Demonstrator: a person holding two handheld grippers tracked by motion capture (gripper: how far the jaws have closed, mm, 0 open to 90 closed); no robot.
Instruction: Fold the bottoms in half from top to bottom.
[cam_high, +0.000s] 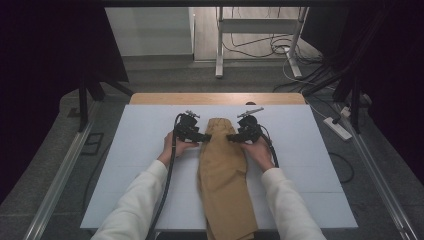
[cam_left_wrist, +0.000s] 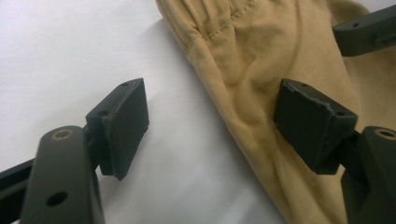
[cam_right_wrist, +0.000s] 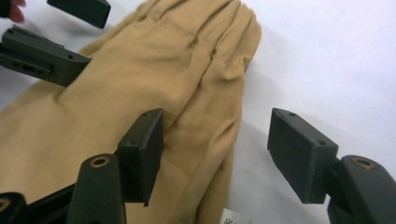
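Tan trousers (cam_high: 224, 175), folded lengthwise, lie on the white board (cam_high: 135, 150) with the gathered waistband at the far end. My left gripper (cam_high: 205, 136) stands open at the garment's left edge, just below the waistband. In the left gripper view the gripper (cam_left_wrist: 212, 123) straddles the trousers' (cam_left_wrist: 261, 60) edge, one pad over the board and the other over the cloth. My right gripper (cam_high: 231, 137) is open at the opposite edge. In the right gripper view the gripper (cam_right_wrist: 219, 151) has the trousers' (cam_right_wrist: 154, 79) side fold between its jaws. A white label (cam_right_wrist: 233, 218) peeks out below.
The board rests on a wooden table (cam_high: 217, 98). Beyond it stand a metal frame (cam_high: 260, 30), loose cables (cam_high: 260, 47) and a power strip (cam_high: 337, 127) on the grey floor. Dark curtains (cam_high: 50, 45) close in both sides. The trouser legs hang over the near edge.
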